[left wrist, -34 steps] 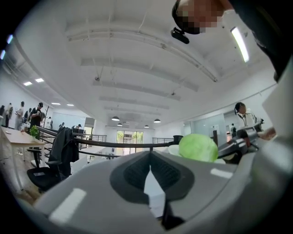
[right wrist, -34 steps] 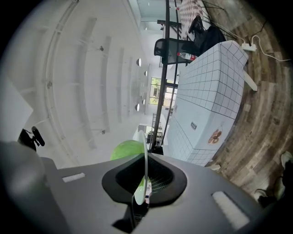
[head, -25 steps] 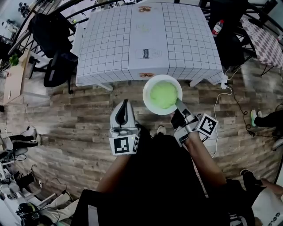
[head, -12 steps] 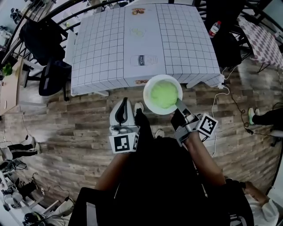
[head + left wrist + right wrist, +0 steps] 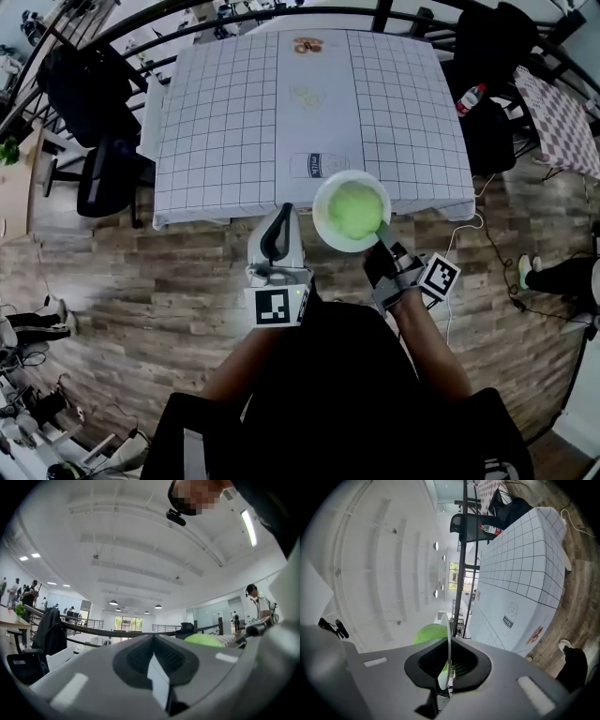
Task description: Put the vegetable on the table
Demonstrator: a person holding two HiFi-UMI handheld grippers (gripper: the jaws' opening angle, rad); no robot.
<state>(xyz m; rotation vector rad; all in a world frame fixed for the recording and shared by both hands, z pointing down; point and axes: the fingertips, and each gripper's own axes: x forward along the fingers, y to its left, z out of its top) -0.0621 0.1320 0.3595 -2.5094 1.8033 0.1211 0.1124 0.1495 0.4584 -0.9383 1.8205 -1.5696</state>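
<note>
The right gripper [image 5: 446,667] has its jaws clamped on the rim of a white plate [image 5: 318,217], seen edge-on between them. The green vegetable [image 5: 354,208] lies heaped in the plate, just beyond the jaw tips. The left gripper [image 5: 154,672] has its jaws together with nothing between them, level with the plate and to its left. Ahead of both jaws stands the surface [image 5: 225,122], covered by a white gridded cloth. A printed bottle [image 5: 309,165] on the cloth reads "milk"; the other prints are too small to read. Compared with a second ago, the plate now overlaps the near edge of the surface, where earlier it hung over the wooden floor [image 5: 141,272]. The left gripper has likewise come up to that edge.
</note>
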